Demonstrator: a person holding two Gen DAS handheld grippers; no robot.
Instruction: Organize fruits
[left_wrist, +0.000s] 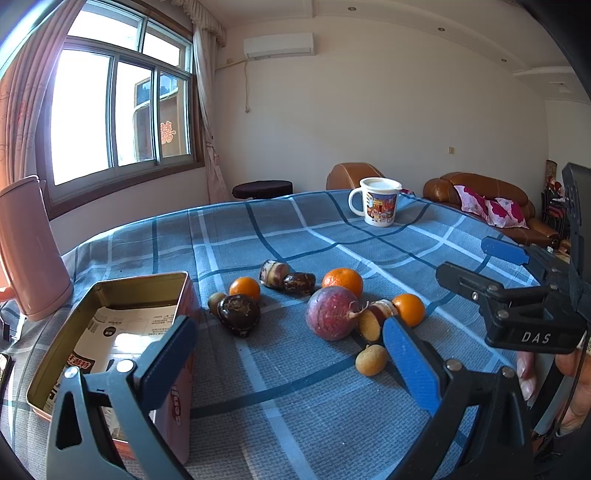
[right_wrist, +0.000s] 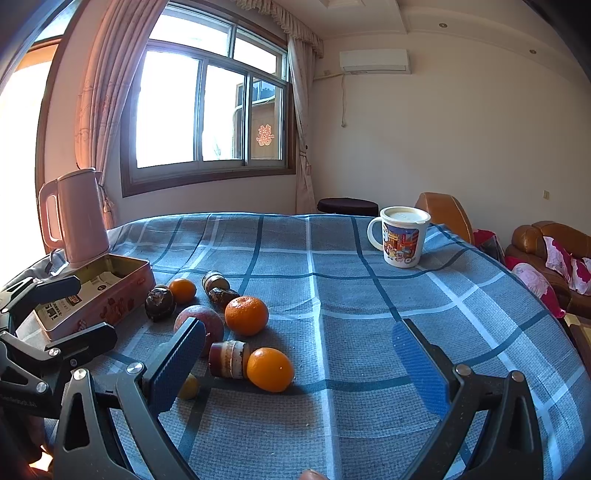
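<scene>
Three oranges (left_wrist: 342, 281) (left_wrist: 245, 288) (left_wrist: 409, 309) lie mid-table around a round purple-red fruit (left_wrist: 332, 312). With them are a dark brown bulb (left_wrist: 239, 314), cut brown pieces (left_wrist: 275, 273) and a small yellow fruit (left_wrist: 371, 359). An open pink tin (left_wrist: 140, 282) stands at the left with printed paper inside. My left gripper (left_wrist: 290, 365) is open, above the cloth, short of the fruit. My right gripper (right_wrist: 301, 369) is open too; the nearest orange (right_wrist: 269, 369) and a cut piece (right_wrist: 228, 359) lie just beyond its left finger. In the right wrist view the tin (right_wrist: 110, 306) sits far left.
A blue checked cloth (right_wrist: 369, 295) covers the round table. A lidded cartoon mug (right_wrist: 400, 236) stands at the far right, and a pink kettle (right_wrist: 79, 225) behind the tin. Brown sofas (left_wrist: 480, 188) and a dark stool (left_wrist: 262, 188) lie beyond the table edge.
</scene>
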